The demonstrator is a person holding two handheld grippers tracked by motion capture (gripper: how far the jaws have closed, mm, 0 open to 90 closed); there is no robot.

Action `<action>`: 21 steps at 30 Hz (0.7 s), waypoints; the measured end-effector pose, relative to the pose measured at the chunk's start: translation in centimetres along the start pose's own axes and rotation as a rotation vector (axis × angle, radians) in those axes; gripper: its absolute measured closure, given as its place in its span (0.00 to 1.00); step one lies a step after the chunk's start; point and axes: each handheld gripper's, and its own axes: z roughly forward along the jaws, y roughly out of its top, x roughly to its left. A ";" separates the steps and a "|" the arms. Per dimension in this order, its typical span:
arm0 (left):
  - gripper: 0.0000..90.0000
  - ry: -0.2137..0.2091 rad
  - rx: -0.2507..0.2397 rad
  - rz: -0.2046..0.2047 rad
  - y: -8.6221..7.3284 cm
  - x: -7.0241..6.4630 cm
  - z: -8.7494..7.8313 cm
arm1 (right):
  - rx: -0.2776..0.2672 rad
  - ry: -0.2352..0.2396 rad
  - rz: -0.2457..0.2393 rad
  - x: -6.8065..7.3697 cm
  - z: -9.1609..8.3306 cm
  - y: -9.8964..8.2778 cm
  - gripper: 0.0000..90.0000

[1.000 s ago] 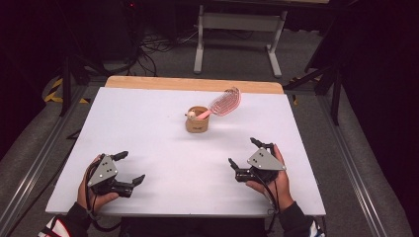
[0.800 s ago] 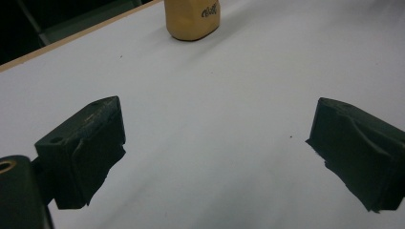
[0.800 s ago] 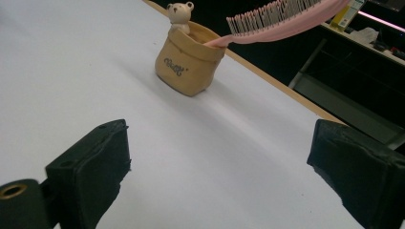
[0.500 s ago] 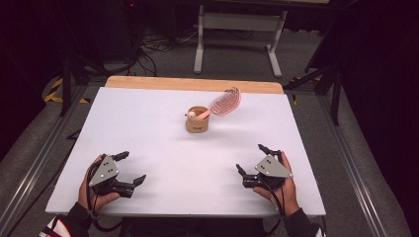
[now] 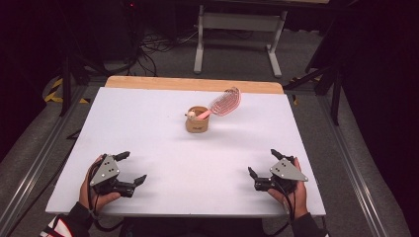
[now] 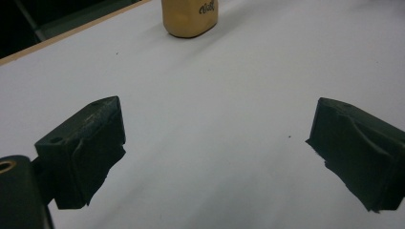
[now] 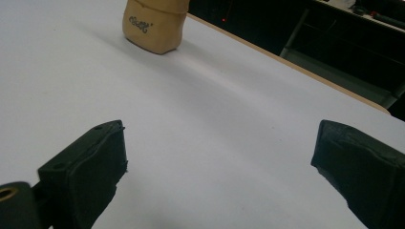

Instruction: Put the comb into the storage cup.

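Pink brush (image 5: 225, 102) leaning in tan cup (image 5: 198, 120), mid-counter (image 5: 148, 148). Both tools, left (image 5: 129, 169) and right (image 5: 263, 165), gaping, empty. Best approached slowly, steadying cup.

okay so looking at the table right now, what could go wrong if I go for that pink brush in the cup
The pink brush leans out of the small tan cup, its head overhanging the rim, so pulling it sideways could tip the cup over. The cup stands alone on the smooth white table, unbraced, so it might also slide. Both the left gripper and right gripper sit open near the front edge, a long reach away.
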 end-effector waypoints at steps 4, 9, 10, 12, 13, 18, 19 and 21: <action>0.07 0.000 -0.003 0.000 0.1 0.0 0.0 | 0.001 -0.007 0.006 -0.4 -0.5 -0.5 0.05; 0.07 0.000 0.000 0.006 0.1 -0.1 0.1 | 0.010 -0.020 0.009 -0.9 -0.9 -1.1 0.05; 0.07 -0.001 -0.001 0.006 0.1 -0.1 0.0 | 0.010 -0.020 0.009 -0.9 -0.9 -1.1 0.05; 0.07 0.000 -0.002 0.006 0.1 -0.1 0.0 | 0.014 -0.019 0.001 -0.8 -0.8 -1.1 0.05; 0.06 0.001 -0.001 0.005 0.1 0.0 0.1 | 0.015 -0.016 0.005 -0.8 -0.7 -1.1 0.05; 0.06 -0.003 0.000 0.011 0.2 -0.1 0.3 | 0.016 -0.016 0.004 -0.8 -0.7 -1.2 0.05; 0.06 -0.006 -0.001 0.011 0.2 -0.2 0.3 | 0.012 -0.015 0.012 -0.9 -0.7 -1.2 0.05; 0.06 -0.007 0.000 0.013 0.2 -0.2 0.4 | 0.010 -0.018 0.016 -0.9 -0.8 -1.1 0.05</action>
